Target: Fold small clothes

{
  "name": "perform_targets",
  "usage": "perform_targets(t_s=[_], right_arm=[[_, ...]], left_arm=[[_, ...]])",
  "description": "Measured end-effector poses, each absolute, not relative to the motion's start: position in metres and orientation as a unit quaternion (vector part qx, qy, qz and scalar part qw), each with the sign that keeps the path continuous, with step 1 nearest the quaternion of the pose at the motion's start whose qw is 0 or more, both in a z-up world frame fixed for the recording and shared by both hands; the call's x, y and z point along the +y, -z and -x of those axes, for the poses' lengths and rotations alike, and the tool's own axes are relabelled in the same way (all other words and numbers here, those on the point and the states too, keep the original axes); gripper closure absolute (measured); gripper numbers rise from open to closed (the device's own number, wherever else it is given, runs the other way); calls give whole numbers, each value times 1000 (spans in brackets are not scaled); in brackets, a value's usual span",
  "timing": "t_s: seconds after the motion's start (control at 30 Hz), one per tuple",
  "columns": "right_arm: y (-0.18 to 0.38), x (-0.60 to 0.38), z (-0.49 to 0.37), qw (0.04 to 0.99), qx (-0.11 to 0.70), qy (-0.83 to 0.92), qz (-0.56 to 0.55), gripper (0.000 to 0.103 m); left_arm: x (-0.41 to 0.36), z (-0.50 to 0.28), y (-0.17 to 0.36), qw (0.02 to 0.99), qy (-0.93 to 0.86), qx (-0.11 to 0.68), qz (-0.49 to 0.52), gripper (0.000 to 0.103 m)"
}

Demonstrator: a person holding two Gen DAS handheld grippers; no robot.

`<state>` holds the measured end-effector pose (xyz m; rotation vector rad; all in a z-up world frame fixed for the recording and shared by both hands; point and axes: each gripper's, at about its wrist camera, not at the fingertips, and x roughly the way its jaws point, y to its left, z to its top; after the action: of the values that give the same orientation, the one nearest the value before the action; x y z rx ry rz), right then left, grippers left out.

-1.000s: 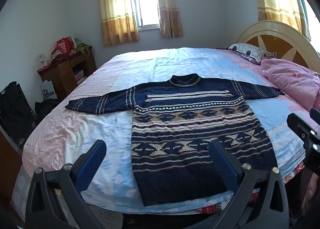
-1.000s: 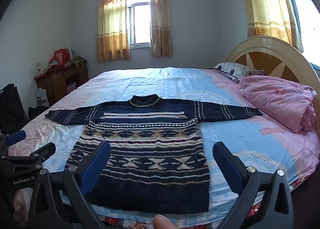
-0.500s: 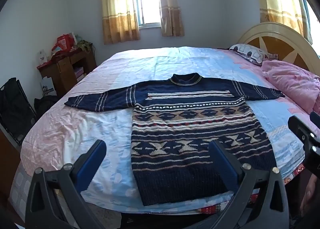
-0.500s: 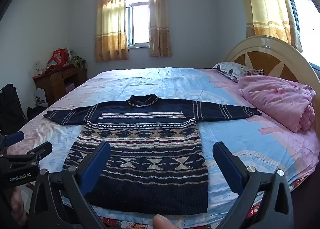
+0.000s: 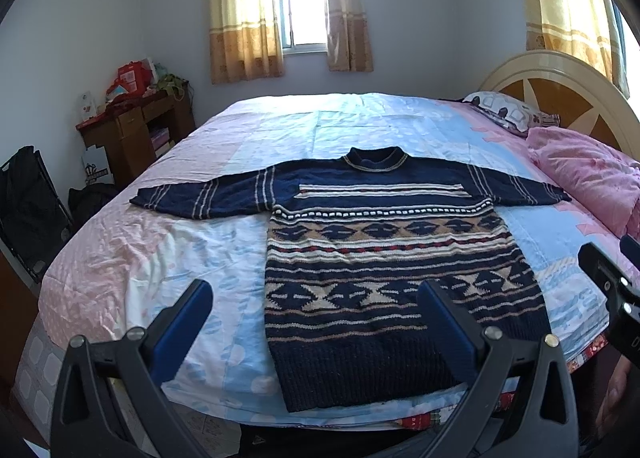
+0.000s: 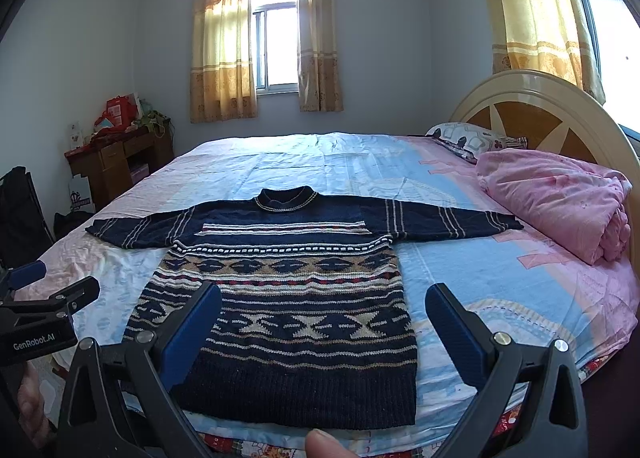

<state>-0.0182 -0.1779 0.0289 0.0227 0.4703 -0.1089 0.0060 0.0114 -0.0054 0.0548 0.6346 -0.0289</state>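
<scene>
A navy patterned knit sweater (image 5: 384, 258) lies flat on the bed, front up, both sleeves spread out sideways, hem toward me; it also shows in the right wrist view (image 6: 288, 290). My left gripper (image 5: 314, 292) is open and empty, held above the near bed edge over the sweater's lower left part. My right gripper (image 6: 322, 294) is open and empty, above the sweater's hem. Each gripper shows at the edge of the other's view: the right one (image 5: 612, 286), the left one (image 6: 44, 298).
The bed (image 5: 208, 242) has a light blue and pink sheet. A pink folded quilt (image 6: 560, 202) and a pillow (image 6: 468, 136) lie at the right by the headboard (image 6: 532, 110). A wooden desk (image 6: 116, 162) and a black rack (image 5: 24, 202) stand left.
Both grippers have shifted slightly; the sweater has not moved and both grippers stay open.
</scene>
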Motion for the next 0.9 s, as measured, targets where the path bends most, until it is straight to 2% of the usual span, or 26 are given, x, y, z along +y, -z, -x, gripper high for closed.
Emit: perform_targets(t_s=[0.9], right_arm=[[-28,-177,17,970,239,51,-7,1]], left_arm=[[13,-7,6,949,14,313,-22,0]])
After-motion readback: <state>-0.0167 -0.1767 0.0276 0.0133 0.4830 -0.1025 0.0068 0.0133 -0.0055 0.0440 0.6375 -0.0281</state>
